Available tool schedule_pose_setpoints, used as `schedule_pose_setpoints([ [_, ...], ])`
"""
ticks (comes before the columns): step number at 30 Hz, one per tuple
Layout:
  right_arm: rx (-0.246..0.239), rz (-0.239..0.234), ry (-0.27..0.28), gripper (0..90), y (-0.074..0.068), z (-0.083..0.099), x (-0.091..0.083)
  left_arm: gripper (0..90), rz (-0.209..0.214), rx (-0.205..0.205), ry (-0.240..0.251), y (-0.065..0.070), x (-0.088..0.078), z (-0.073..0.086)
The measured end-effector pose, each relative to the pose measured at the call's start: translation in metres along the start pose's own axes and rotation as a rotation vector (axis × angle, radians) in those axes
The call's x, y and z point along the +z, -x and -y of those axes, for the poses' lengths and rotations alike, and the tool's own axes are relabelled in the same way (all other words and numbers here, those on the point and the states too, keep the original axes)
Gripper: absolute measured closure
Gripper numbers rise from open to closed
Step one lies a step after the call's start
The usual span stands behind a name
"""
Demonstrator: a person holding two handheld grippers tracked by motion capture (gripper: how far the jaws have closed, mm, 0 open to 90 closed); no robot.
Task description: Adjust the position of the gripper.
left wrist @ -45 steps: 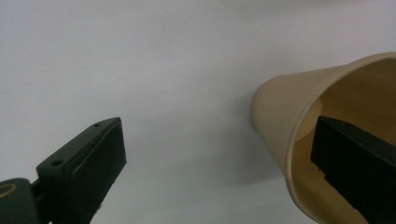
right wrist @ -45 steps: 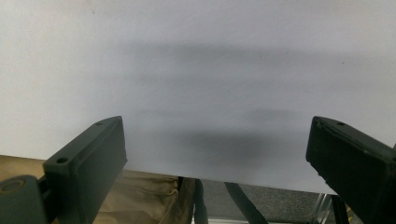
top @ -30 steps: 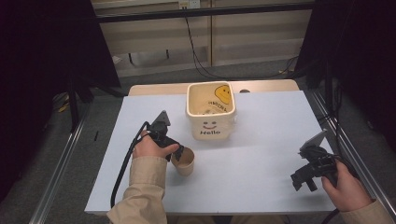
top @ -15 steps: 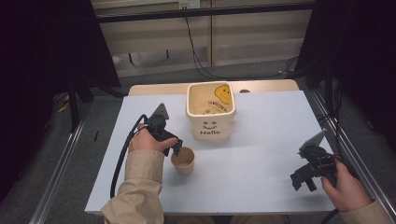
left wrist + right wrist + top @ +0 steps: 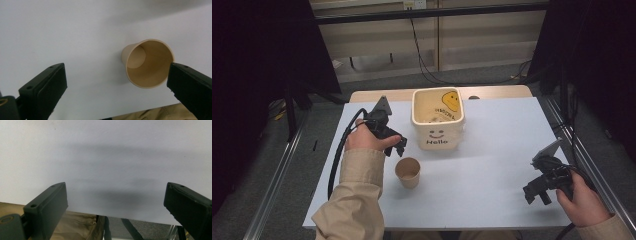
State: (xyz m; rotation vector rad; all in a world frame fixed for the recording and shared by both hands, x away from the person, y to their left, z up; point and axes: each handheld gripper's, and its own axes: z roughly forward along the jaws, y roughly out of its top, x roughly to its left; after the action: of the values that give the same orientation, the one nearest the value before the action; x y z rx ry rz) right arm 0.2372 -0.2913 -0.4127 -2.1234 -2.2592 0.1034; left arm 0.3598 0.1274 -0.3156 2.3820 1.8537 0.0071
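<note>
Cup (image 5: 408,172), brown paper, stands upright & empty on the white table (image 5: 492,150), near the front, a bit left of centre. Cream bucket (image 5: 438,119) w/ a yellow smiley inside its wall and "Hello" on the front sits at abt 1 o'clock from the cup, close but apart; something small lies in its bottom, can't tell what.

L gripper (image 5: 396,145) is held above the table at abt 11 o'clock from the cup, just beside the bucket's left wall, not touching either. Its jaws are spread wide w/ nothing between them. In the left gripper view the cup (image 5: 147,62) shows from above, mouth open, near the right-hand jaw but clear of it; bare white table lies between the jaws. L hand (image 5: 364,139) wraps the gripper body, tan sleeve (image 5: 354,200) behind it, black cable (image 5: 339,155) looping off toward the table's left edge.

R gripper (image 5: 537,192) is low over the table's front right corner, at abt 3 o'clock from the cup and well apart from it. Jaws also wide apart, empty; the right gripper view has plain table and its front edge between them. R hand (image 5: 582,200) grips it from the near side.
</note>
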Motion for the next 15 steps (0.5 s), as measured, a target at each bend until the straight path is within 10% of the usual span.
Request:
schedule_pose_setpoints([
  [15,-0.002,-0.002,0.004,5.1,0.000,0.001,-0.001,2.3,0.008,0.024,0.021,0.009,-0.039,-0.009],
])
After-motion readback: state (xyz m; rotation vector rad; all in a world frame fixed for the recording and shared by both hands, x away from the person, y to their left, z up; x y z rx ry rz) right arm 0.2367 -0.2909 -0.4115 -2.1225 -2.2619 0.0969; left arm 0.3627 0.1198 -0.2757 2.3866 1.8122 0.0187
